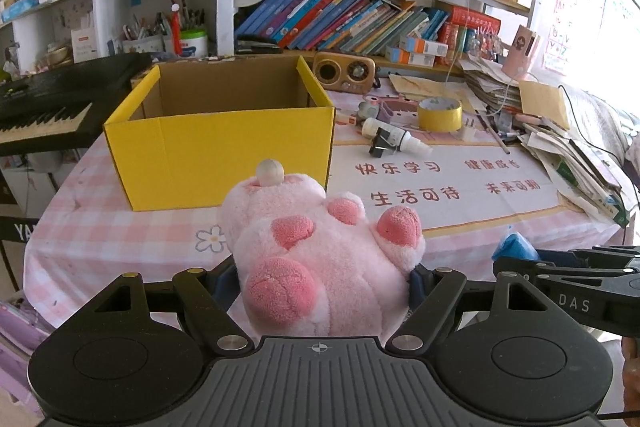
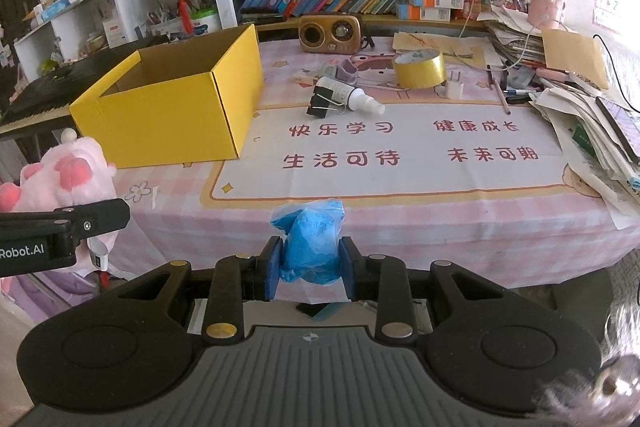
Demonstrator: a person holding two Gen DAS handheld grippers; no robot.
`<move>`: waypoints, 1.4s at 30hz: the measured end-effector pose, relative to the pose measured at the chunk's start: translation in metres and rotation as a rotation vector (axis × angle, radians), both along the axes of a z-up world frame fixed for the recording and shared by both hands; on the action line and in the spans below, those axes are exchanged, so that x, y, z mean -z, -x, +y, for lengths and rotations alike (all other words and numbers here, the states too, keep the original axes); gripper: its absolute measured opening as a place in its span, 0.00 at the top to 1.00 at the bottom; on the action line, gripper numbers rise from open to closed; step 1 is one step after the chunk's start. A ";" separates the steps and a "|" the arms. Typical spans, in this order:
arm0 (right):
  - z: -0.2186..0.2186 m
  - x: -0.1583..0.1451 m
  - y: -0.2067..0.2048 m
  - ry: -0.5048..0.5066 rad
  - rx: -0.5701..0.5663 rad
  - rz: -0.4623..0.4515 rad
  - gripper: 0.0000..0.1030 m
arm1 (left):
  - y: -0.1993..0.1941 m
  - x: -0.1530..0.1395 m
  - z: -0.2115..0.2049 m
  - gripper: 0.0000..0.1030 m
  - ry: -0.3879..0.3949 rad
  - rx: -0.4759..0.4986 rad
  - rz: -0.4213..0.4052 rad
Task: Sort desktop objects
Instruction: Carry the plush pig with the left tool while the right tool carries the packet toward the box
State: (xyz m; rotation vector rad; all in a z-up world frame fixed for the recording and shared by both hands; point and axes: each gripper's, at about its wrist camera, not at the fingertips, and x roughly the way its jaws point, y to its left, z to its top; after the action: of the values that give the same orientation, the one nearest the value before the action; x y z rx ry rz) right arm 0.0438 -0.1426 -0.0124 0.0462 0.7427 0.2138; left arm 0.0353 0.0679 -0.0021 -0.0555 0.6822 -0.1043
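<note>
My left gripper [image 1: 324, 277] is shut on a pink plush paw toy [image 1: 320, 251], held in front of the table's near edge; the toy also shows at the left of the right wrist view [image 2: 64, 179]. My right gripper [image 2: 310, 265] is shut on a blue item in a clear plastic bag [image 2: 310, 239], also at the near edge; the bag shows at the right of the left wrist view [image 1: 514, 245]. An open, empty yellow cardboard box [image 1: 218, 143] [image 2: 172, 115] stands on the table's left part, just beyond the plush toy.
On the pink checked tablecloth [image 2: 400, 219] lie a white spray bottle [image 2: 350, 97] with a black binder clip [image 2: 322, 103], a yellow tape roll [image 2: 420, 69], a white plug [image 2: 454, 87] and a brown radio [image 2: 330, 33]. Paper stacks [image 2: 592, 123] crowd the right side. A keyboard [image 1: 44, 107] sits left.
</note>
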 end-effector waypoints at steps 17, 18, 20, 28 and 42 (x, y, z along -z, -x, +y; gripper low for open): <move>0.021 0.001 -0.005 0.030 -0.079 0.003 0.73 | 0.006 0.002 0.022 0.24 0.031 -0.079 -0.006; 0.022 0.001 -0.005 0.030 -0.083 0.005 0.73 | 0.006 0.002 0.024 0.24 0.031 -0.084 -0.006; 0.025 0.002 -0.007 0.030 -0.091 0.008 0.73 | 0.008 0.002 0.026 0.24 0.030 -0.094 -0.006; 0.040 0.003 -0.009 0.027 -0.141 0.011 0.73 | 0.013 0.003 0.041 0.24 0.031 -0.148 -0.006; 0.057 0.002 -0.018 0.032 -0.212 0.007 0.73 | 0.019 -0.002 0.059 0.24 0.038 -0.232 -0.038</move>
State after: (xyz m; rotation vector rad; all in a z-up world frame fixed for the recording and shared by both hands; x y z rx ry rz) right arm 0.0619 -0.0855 -0.0148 -0.0629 0.7584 0.4039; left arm 0.0162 0.1265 -0.0001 -0.1681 0.6316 0.1040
